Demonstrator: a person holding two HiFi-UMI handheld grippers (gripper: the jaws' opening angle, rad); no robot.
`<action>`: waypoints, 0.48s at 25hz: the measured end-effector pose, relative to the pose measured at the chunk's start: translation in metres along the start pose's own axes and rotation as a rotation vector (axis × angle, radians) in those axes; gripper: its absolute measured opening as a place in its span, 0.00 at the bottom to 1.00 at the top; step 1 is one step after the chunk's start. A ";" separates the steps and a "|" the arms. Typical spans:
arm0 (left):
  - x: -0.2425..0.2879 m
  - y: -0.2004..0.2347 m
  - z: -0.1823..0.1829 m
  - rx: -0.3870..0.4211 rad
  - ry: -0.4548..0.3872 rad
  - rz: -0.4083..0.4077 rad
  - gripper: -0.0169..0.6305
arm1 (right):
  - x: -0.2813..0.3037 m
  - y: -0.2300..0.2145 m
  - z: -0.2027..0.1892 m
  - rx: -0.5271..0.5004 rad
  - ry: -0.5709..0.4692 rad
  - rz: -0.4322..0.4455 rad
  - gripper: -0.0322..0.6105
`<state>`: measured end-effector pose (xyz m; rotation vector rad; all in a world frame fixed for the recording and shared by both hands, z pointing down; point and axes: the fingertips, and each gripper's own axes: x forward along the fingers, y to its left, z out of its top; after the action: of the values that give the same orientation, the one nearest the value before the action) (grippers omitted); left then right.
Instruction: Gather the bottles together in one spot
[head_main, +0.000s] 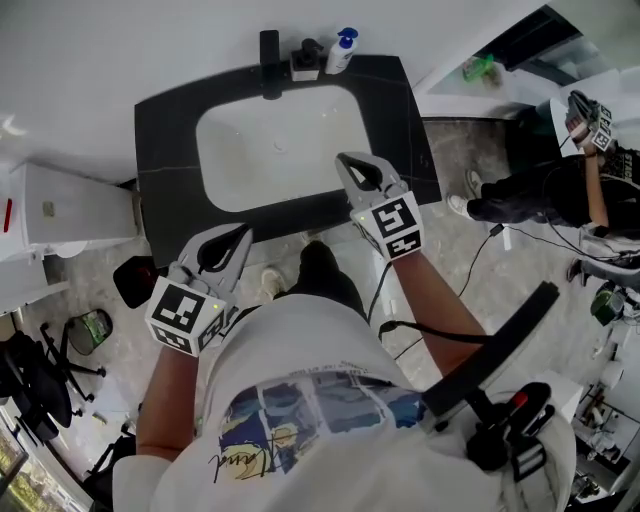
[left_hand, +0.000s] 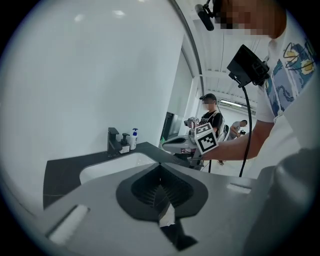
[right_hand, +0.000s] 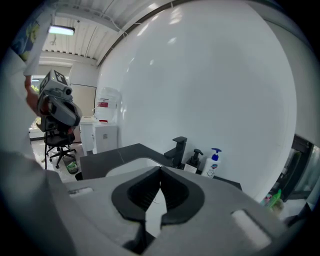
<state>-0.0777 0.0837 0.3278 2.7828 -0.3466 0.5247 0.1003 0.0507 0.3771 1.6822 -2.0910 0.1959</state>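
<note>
we are holding the left gripper (head_main: 238, 238) and the right gripper (head_main: 348, 164) with tongs pinched together and empty, at the near side of the black stone countertop (head_main: 160, 130). the white plastic pump bottle with blue cap (head_main: 341, 50) and the dark pump bottle with white label (head_main: 307, 58) are standing side by side at the back edge, beside the black faucet (head_main: 270, 50). in our judgement, the reach needs tongs spread first, then closing low on one body. we are finding the label print too small to read.

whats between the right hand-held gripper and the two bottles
In the head view, only the white sink basin and a bare strip of dark countertop lie between the right hand-held gripper and the bottles.
</note>
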 end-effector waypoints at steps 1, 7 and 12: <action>-0.002 -0.001 -0.002 -0.001 0.003 -0.005 0.03 | -0.005 0.008 0.002 0.005 0.003 0.009 0.05; -0.012 -0.016 -0.004 0.005 -0.002 -0.052 0.03 | -0.036 0.046 0.016 0.015 0.001 0.035 0.05; -0.020 -0.033 -0.004 -0.017 -0.020 -0.101 0.03 | -0.060 0.069 0.029 0.004 -0.016 0.048 0.05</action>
<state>-0.0877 0.1190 0.3165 2.7731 -0.2127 0.4680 0.0369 0.1104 0.3373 1.6426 -2.1457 0.2021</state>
